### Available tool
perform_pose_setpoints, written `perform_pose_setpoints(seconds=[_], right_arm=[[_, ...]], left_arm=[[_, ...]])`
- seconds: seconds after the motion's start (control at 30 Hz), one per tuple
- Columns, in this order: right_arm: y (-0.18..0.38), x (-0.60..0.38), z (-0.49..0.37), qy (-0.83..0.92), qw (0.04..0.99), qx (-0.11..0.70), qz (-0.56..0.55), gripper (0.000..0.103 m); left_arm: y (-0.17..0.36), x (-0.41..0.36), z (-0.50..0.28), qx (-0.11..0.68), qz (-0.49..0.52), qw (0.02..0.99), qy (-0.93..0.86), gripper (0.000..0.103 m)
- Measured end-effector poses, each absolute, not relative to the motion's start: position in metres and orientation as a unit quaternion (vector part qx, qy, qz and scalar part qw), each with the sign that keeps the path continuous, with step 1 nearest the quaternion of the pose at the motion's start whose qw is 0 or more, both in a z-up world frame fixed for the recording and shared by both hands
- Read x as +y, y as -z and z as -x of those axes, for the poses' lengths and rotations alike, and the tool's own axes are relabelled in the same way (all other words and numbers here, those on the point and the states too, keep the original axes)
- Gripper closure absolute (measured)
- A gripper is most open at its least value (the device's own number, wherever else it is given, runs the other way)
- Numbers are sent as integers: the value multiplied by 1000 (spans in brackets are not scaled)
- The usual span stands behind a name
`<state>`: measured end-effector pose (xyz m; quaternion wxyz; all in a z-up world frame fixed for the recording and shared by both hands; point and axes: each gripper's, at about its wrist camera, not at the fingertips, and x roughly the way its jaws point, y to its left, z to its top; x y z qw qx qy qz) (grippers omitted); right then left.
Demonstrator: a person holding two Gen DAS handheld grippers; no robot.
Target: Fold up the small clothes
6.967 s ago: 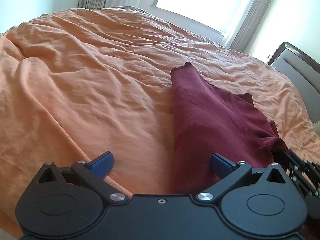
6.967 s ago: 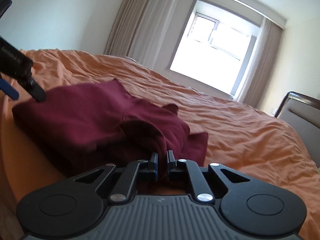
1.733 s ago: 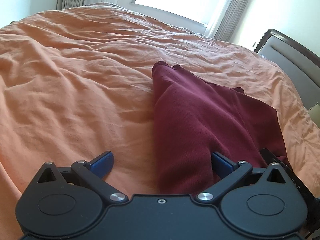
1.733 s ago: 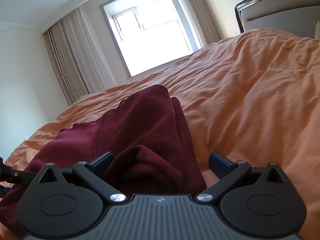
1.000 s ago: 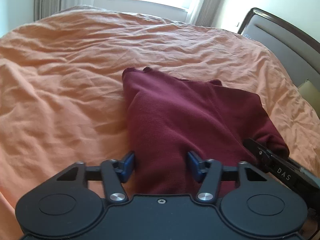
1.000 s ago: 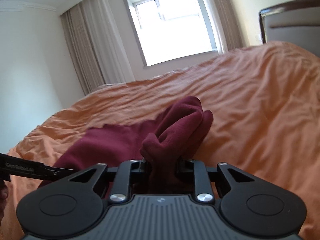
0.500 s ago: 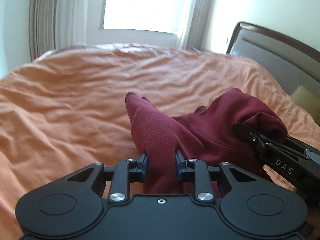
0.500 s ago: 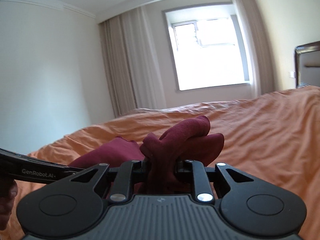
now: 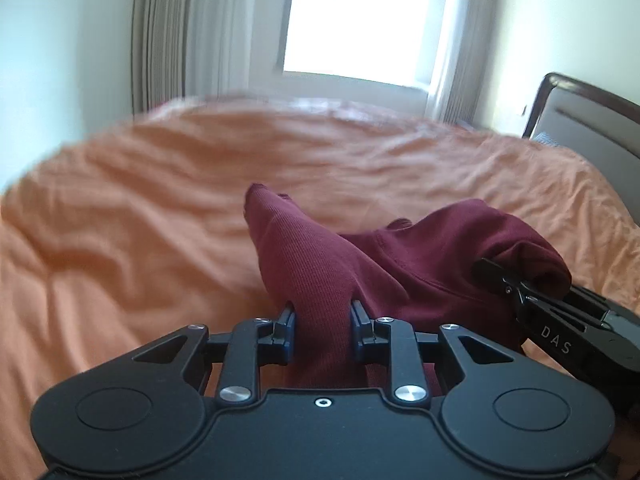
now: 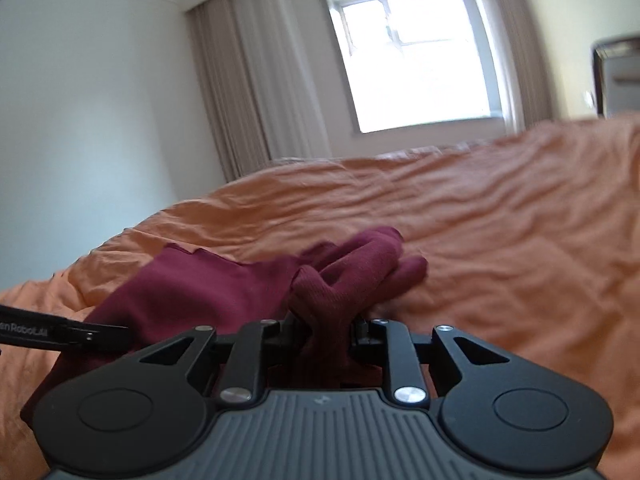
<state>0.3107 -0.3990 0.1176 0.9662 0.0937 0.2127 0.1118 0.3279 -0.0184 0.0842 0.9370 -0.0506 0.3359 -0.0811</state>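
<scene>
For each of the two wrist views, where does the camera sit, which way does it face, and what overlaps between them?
Left wrist: behind the left gripper, facing across the orange bed toward the window; its fingers clamp the maroon garment; right gripper at right.
Right wrist: behind the right gripper, facing the same window; clamps garment; left gripper's tip at left.
Shared: garment, bed, window, curtains.

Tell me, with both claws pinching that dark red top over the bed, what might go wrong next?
Each gripper, left and right, is shut on a thick bunch of the maroon garment, not a flat edge, so the fold may come out lumpy. The far corner hangs free and could flop or twist. The wrinkled orange bedspread might drag on the cloth.
</scene>
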Motion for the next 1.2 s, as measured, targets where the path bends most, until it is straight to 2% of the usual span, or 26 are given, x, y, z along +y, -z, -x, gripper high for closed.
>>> perform_pose_setpoints(seconds=[0.3, 0.5, 0.57, 0.7, 0.77, 0.87, 1.07, 1.2], right_arm=[[-114, -406, -305, -100, 962, 233, -103, 68], [-116, -404, -302, -81, 963, 236, -98, 47], [-118, -405, -300, -72, 964, 236, -95, 32], [-124, -408, -292, -67, 967, 228, -96, 20], [-128, -408, -286, -64, 969, 219, -91, 11], [-136, -408, -275, -65, 973, 204, -86, 3], [-152, -404, -244, -75, 979, 176, -71, 0], [-162, -400, -223, -83, 981, 164, -68, 0]], left_arm=[[-65, -12, -321, 348, 69, 931, 81, 72], [-65, -16, -319, 351, 64, 931, 79, 70], [-65, -15, -320, 353, 63, 930, 78, 68], [-66, -15, -319, 356, 60, 930, 72, 65], [-67, -16, -318, 356, 59, 930, 69, 57], [-69, -15, -313, 353, 59, 931, 64, 45], [-82, -11, -293, 326, 49, 943, 51, 20], [-94, -7, -272, 302, 42, 951, 46, 12]])
